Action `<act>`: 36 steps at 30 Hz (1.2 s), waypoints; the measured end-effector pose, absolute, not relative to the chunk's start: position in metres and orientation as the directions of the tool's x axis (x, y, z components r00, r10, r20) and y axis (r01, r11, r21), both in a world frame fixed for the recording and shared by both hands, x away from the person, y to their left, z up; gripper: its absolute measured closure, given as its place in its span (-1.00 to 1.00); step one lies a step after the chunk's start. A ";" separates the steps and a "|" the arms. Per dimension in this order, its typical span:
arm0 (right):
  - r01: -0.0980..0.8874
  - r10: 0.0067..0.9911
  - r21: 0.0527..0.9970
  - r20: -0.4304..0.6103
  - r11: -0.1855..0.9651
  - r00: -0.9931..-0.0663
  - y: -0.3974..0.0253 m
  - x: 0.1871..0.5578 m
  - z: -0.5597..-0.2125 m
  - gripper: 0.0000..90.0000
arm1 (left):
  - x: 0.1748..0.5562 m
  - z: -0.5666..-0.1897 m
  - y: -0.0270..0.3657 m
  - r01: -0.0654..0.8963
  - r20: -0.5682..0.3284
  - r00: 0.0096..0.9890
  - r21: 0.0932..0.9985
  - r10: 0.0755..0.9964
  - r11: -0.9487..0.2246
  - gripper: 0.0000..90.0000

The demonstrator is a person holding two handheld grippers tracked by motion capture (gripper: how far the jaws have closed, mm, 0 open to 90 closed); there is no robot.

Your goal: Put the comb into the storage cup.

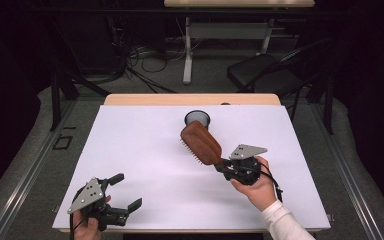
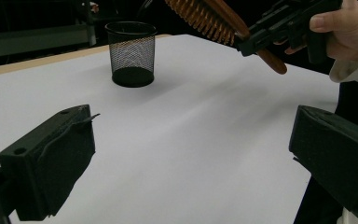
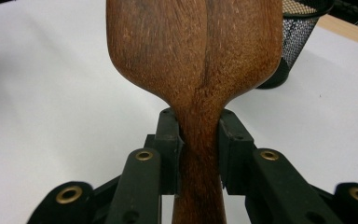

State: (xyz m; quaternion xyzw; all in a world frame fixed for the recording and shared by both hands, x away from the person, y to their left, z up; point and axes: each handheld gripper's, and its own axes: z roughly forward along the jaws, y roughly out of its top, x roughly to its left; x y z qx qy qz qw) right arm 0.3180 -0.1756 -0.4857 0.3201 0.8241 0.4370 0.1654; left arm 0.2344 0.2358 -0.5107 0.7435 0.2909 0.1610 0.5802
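A brown wooden hairbrush [image 1: 200, 143] hangs above the white table, bristles facing down and left. My right gripper [image 1: 223, 166] is shut on its handle [image 3: 199, 154], with the brush head [image 3: 193, 44] rising in front of the right gripper view. A black mesh cup [image 1: 197, 119] stands upright at the far middle of the table, just beyond the brush head; it also appears as the mesh cup [image 2: 131, 53] in the left gripper view. My left gripper [image 1: 126, 190] rests near the front left corner, open, with nothing between its jaws.
The white table top [image 1: 145, 150] has a bare wooden strip [image 1: 145, 99] along its far edge. Beyond it stand a black chair [image 1: 265, 70], another desk's legs and cables on the floor.
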 end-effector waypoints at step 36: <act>0.291 0.735 0.932 0.040 0.218 -0.676 -0.170 0.331 -0.463 0.62 | 0.241 -0.513 0.231 0.301 -0.135 0.758 0.940 0.639 -0.159 -0.99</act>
